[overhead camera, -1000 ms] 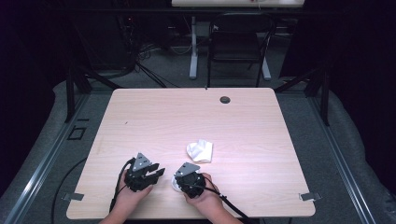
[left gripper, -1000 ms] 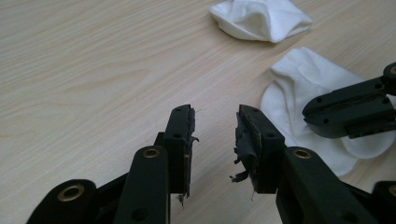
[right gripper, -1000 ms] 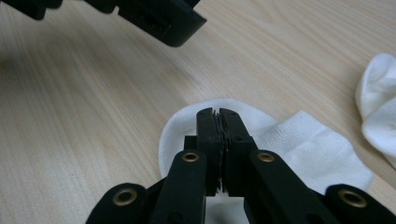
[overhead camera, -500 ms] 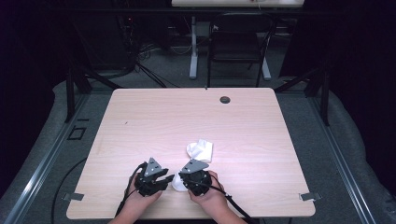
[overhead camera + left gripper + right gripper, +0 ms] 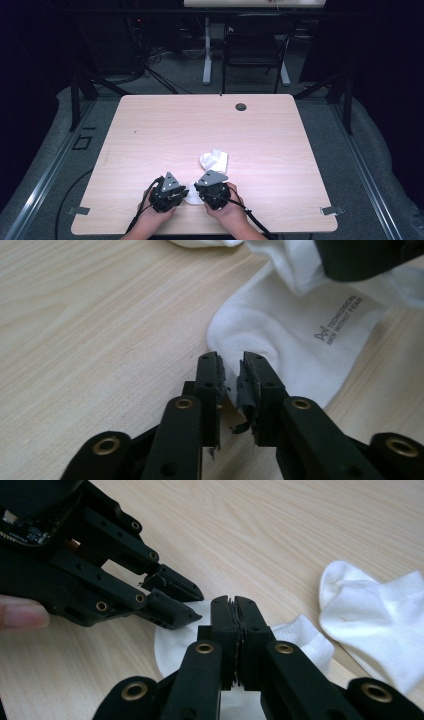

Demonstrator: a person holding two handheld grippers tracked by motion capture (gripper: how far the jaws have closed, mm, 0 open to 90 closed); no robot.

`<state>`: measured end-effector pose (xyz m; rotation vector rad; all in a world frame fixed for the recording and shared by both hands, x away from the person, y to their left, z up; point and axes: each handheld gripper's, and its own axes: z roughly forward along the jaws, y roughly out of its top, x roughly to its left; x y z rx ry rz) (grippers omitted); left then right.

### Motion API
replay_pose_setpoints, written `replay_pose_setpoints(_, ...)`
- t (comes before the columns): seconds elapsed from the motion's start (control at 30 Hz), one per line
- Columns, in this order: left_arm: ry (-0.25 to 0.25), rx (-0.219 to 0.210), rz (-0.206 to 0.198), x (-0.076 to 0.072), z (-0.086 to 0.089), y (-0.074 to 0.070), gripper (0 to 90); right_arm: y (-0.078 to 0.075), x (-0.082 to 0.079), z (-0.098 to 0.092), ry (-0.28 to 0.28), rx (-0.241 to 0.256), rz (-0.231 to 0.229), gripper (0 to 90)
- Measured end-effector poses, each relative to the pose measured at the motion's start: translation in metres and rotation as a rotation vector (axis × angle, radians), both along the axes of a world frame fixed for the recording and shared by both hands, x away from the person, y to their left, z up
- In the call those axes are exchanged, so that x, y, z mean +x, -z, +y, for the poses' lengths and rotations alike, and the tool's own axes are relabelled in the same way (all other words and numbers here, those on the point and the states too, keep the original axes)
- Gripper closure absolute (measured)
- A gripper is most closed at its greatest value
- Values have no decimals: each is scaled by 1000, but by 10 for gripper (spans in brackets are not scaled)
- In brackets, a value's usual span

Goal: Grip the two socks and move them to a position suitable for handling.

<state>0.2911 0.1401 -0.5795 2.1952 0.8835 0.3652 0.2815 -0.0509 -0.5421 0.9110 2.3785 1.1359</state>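
A white sock (image 5: 290, 335) with small grey print lies flat near the table's front edge, its toe end pointing at my left gripper (image 5: 231, 365). That gripper's jaws stand a narrow gap apart at the sock's rim, with no cloth between them. My right gripper (image 5: 233, 602) is shut over the same sock (image 5: 172, 645), and in the left gripper view cloth bunches up under it (image 5: 360, 257). In the high view the left gripper (image 5: 185, 194) and the right gripper (image 5: 200, 192) nearly touch over the sock (image 5: 192, 199). A second white sock (image 5: 214, 160) lies crumpled just beyond.
The wooden table (image 5: 150, 135) has a round cable hole (image 5: 241, 106) near its far edge. A chair (image 5: 255, 45) and a desk leg stand on the floor behind the table. Both hands rest at the table's front edge.
My left gripper has slid right toward the sock and now faces the right gripper closely. The right gripper has shifted slightly right. The far sock has not moved.
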Motion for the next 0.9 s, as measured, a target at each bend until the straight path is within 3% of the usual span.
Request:
replay_pose_setpoints(0.2, 2, 8, -3, -2, -2, 0, 863, -8, -5, -16, 1, 2, -18, 883)
replay_pose_setpoints(0.5, -10, 22, 15, -3, 1, -2, 889, -9, -14, -42, 23, -19, -30, 884)
replay_pose_setpoints(0.67, -31, 18, 32, -4, 5, -3, 889, 0, -17, -62, 50, -38, -6, 886)
replay_pose_setpoints(0.7, -43, 17, 36, -4, 7, -4, 889, 4, -15, -70, 71, -31, 16, 887)
replay_pose_setpoints(0.9, -69, 21, 44, -3, 13, -5, 889, 17, -8, -82, 113, -44, 60, 900)
